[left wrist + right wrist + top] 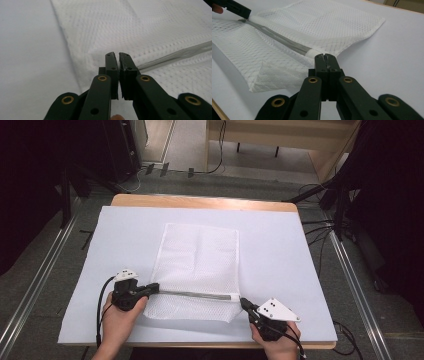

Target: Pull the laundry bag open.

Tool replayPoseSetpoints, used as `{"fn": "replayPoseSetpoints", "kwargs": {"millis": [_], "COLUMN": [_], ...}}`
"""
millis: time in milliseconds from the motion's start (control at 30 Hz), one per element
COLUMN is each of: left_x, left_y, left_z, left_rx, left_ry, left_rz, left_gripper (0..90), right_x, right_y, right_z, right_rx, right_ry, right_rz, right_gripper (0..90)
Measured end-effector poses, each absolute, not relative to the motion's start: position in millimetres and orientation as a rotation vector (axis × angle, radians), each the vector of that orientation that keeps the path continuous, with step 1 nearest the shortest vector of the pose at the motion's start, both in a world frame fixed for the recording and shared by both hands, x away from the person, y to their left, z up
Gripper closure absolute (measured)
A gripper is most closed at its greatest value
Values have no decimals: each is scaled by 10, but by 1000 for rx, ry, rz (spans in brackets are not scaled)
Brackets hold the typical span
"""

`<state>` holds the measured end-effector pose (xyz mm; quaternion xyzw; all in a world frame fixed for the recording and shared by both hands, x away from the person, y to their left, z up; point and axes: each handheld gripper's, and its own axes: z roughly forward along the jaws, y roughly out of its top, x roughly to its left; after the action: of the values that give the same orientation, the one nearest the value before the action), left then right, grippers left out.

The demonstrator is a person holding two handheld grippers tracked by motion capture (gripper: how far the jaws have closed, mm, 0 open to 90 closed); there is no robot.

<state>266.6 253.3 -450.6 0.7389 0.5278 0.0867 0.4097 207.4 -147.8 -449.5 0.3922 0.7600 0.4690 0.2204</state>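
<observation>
While both the left gripper point(153, 288) and right gripper point(243, 303) are pinching the white mesh laundry bag's point(200, 265) grey zipper point(197, 294) ends, overstretching is risking a slipped grip.

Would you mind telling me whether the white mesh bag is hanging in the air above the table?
No, the white mesh bag lies flat on the white sheet that covers the table.
</observation>
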Motion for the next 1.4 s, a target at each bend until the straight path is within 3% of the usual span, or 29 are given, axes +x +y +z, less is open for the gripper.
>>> {"fn": "replayPoseSetpoints", "kwargs": {"millis": [567, 600, 633, 667, 700, 800, 1100, 1133, 1300, 1400], "left_x": [2550, 2539, 2512, 2495, 2485, 2418, 2381, 2382, 2380, 2378], "left_y": [2740, 2741, 2749, 2765, 2777, 2885, 2982, 2983, 3045, 3073], "left_z": [-4567, -4570, -4570, -4570, -4569, -4542, -4527, -4531, -4519, -4516], "left_rx": [1863, 1867, 1862, 1846, 1834, 1737, 1713, 1725, 1729, 1725], "left_ry": [1364, 1361, 1379, 1400, 1409, 1442, 1388, 1380, 1316, 1295], "left_rz": [243, 262, 335, 388, 412, 462, 526, 543, 506, 491], "left_gripper": [859, 827, 737, 477, 477, 285, 137, 137, 137, 137], "right_x": [2077, 2076, 2073, 2068, 2068, 2059, 2086, 2085, 2119, 2150], "right_y": [-1546, -1545, -1550, -1584, -1584, -1614, -1642, -1644, -1693, -1781], "right_z": [-4437, -4436, -4434, -4424, -4424, -4423, -4505, -4514, -4547, -4542], "right_rx": [1095, 1096, 1098, 1101, 1101, 1102, 1144, 1154, 1199, 1246], "right_ry": [2066, 2064, 2059, 2036, 2036, 2033, 2046, 2049, 2005, 1973], "right_rz": [1319, 1315, 1306, 1295, 1295, 1309, 1310, 1312, 1276, 1294], "right_gripper": [900, 900, 900, 900, 900, 900, 895, 856, 473, 395]}}
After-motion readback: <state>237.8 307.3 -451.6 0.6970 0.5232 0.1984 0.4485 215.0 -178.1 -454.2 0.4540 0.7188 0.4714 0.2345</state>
